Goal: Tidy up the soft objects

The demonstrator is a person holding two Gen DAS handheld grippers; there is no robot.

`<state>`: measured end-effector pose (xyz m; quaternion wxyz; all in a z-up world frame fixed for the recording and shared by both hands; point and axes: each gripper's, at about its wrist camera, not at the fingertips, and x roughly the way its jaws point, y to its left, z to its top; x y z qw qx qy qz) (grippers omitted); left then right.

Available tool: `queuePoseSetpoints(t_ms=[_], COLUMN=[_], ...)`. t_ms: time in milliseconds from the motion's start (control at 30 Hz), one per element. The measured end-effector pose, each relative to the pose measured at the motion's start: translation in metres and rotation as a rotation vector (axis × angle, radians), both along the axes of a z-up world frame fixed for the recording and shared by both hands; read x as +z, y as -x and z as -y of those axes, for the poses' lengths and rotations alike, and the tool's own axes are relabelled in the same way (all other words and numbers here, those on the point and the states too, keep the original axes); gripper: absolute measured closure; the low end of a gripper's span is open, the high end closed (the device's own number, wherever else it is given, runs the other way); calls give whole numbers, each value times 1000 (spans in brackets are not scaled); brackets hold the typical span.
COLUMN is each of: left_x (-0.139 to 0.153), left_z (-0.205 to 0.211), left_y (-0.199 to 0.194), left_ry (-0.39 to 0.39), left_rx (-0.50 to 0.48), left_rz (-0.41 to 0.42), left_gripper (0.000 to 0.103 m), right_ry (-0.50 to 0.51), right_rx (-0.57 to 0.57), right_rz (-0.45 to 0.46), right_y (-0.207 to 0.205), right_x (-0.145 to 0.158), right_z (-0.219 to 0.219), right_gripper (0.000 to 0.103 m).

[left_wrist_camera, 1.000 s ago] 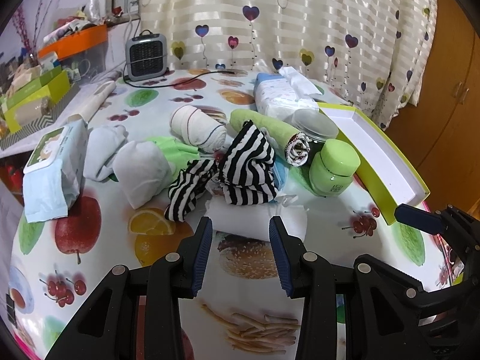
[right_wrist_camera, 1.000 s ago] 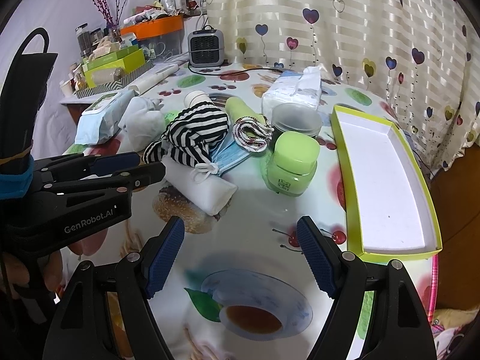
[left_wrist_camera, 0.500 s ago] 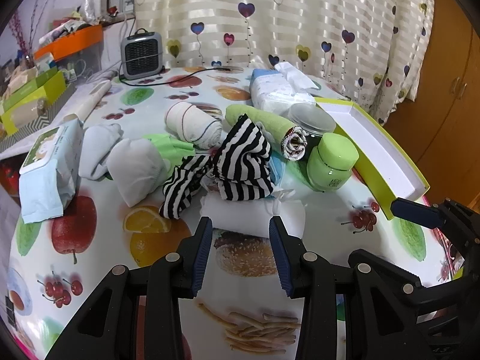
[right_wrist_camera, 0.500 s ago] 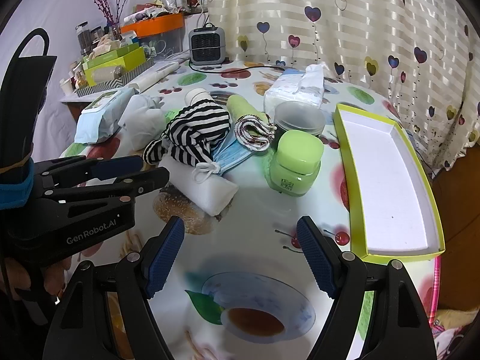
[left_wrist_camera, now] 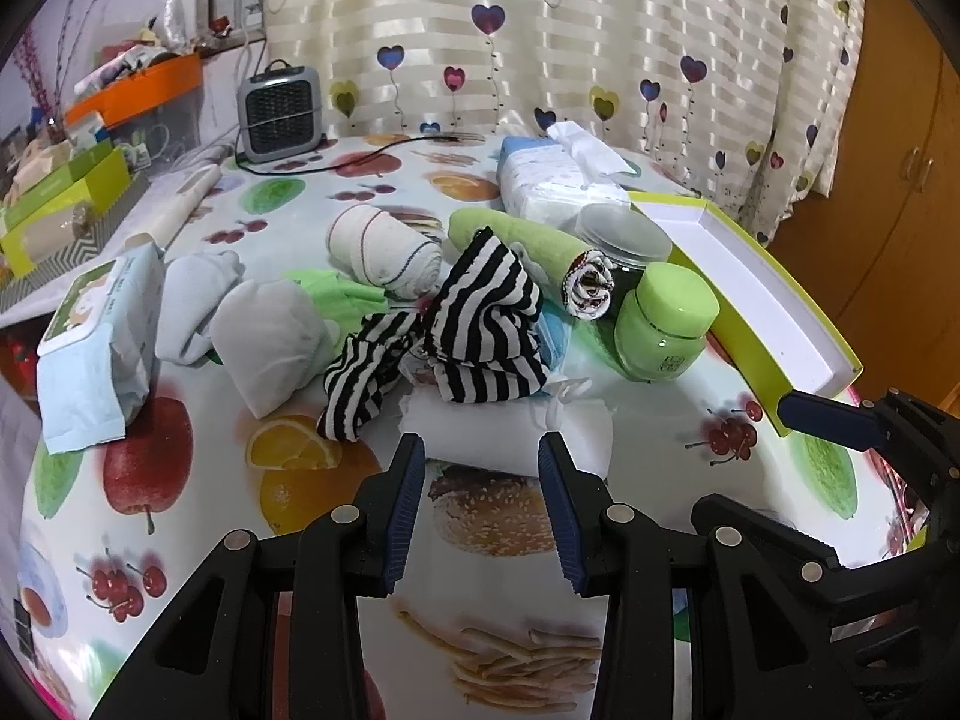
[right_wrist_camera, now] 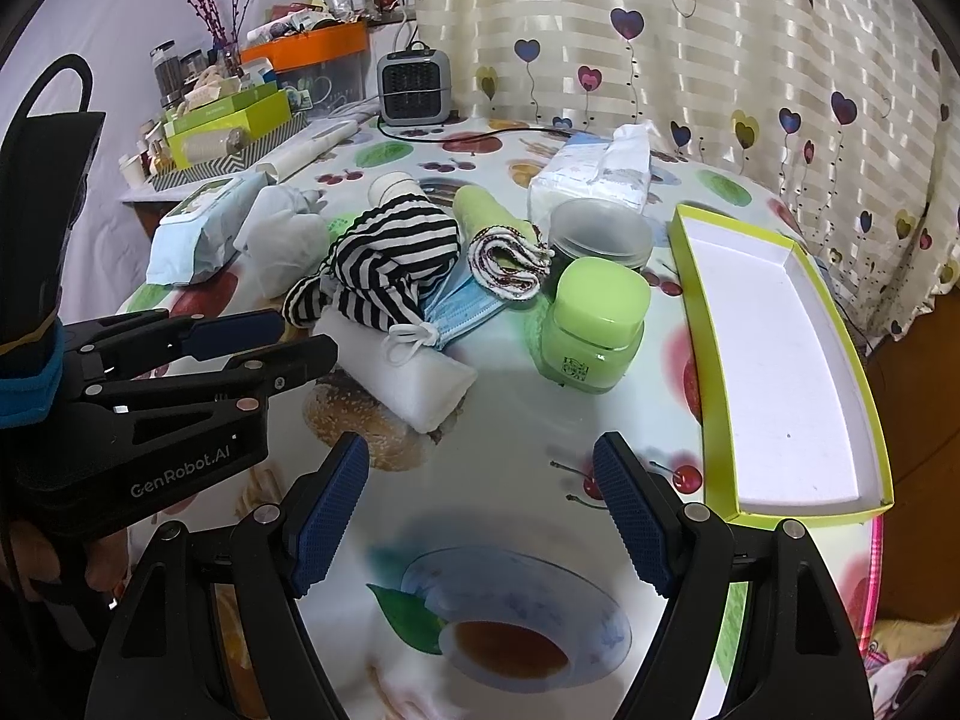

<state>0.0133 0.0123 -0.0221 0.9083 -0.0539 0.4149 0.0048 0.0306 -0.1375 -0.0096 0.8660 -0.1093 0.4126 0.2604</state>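
A pile of soft things lies mid-table: a black-and-white striped cloth [left_wrist_camera: 480, 324] [right_wrist_camera: 390, 258], a folded white cloth [left_wrist_camera: 510, 426] [right_wrist_camera: 414, 378], a blue face mask [right_wrist_camera: 468, 306], a rolled green towel [left_wrist_camera: 528, 246] [right_wrist_camera: 492, 222], a rolled white cloth [left_wrist_camera: 384, 252] and pale grey socks [left_wrist_camera: 270, 330]. My left gripper [left_wrist_camera: 480, 462] [right_wrist_camera: 240, 336] is open, its tips just short of the folded white cloth, nothing between them. My right gripper [right_wrist_camera: 480, 462] is open over bare tablecloth, near the front edge. A green-rimmed white tray [left_wrist_camera: 750, 300] [right_wrist_camera: 780, 360] lies empty at the right.
A green jar [left_wrist_camera: 666, 324] [right_wrist_camera: 594, 324] and a clear jar [left_wrist_camera: 624, 240] stand between the pile and the tray. A tissue pack [left_wrist_camera: 558, 174], a small heater [left_wrist_camera: 276, 114] with its cord, and a wipes pack [left_wrist_camera: 96, 342] sit around. Boxes crowd the far left.
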Motion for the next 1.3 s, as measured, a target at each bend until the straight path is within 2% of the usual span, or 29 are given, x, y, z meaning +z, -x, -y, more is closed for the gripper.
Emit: queuePoseSetpoints(t_ms=[733, 1300], left_x=[-6, -4], left_z=[1, -45], left_y=[-1, -5], left_ry=[24, 53], left_rx=[2, 67], left_rz=[-2, 7], left_gripper=[65, 65], right_ry=[20, 34], right_rx=[33, 121], right_rz=[-38, -69], right_y=[-14, -28], right_x=[-7, -21], right_z=[-13, -43], right_gripper=[25, 25])
